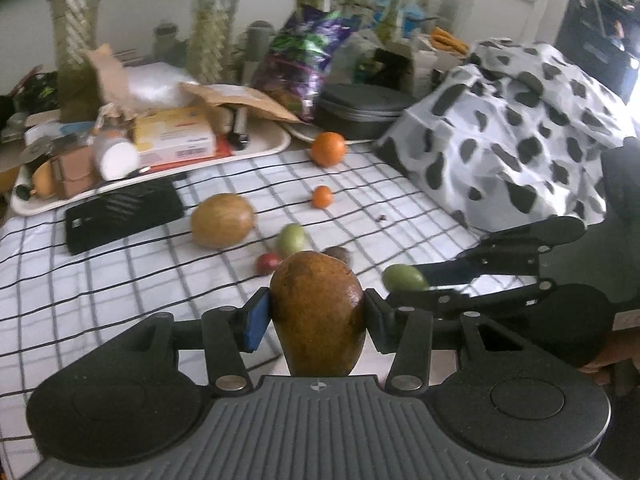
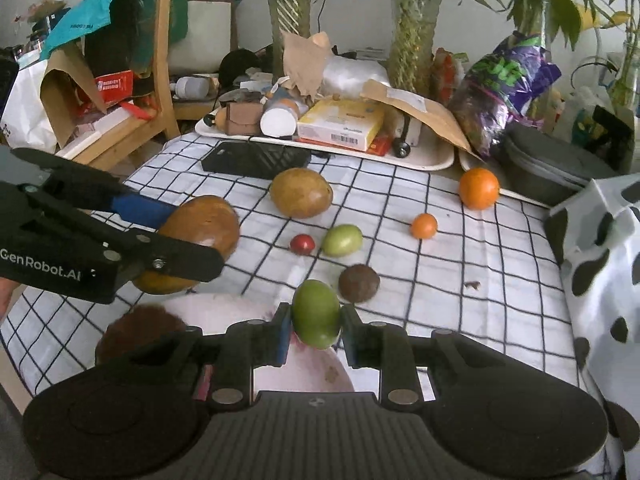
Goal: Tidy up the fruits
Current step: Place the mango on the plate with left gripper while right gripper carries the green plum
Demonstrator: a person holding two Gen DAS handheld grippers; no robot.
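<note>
My left gripper (image 1: 316, 316) is shut on a brown-yellow mango (image 1: 316, 312), held upright above the checked tablecloth (image 1: 120, 280). In the right wrist view that left gripper (image 2: 180, 236) comes in from the left with the mango (image 2: 200, 236). My right gripper (image 2: 316, 336) is shut on a green fruit (image 2: 316, 314) over a pale bowl (image 2: 248, 312). On the cloth lie a second mango (image 2: 301, 193), a large orange (image 2: 479, 189), a small orange (image 2: 424, 226), a red fruit (image 2: 302, 244), another green fruit (image 2: 343, 240) and a dark brown fruit (image 2: 359, 283).
A brown fruit (image 2: 138, 328) sits at the bowl's left edge. A white tray (image 2: 432, 164) of boxes, a black flat object (image 2: 256, 158) and a grey case (image 2: 552, 164) line the back. A spotted cloth (image 2: 600, 260) covers the right side. A wooden chair (image 2: 160, 60) stands far left.
</note>
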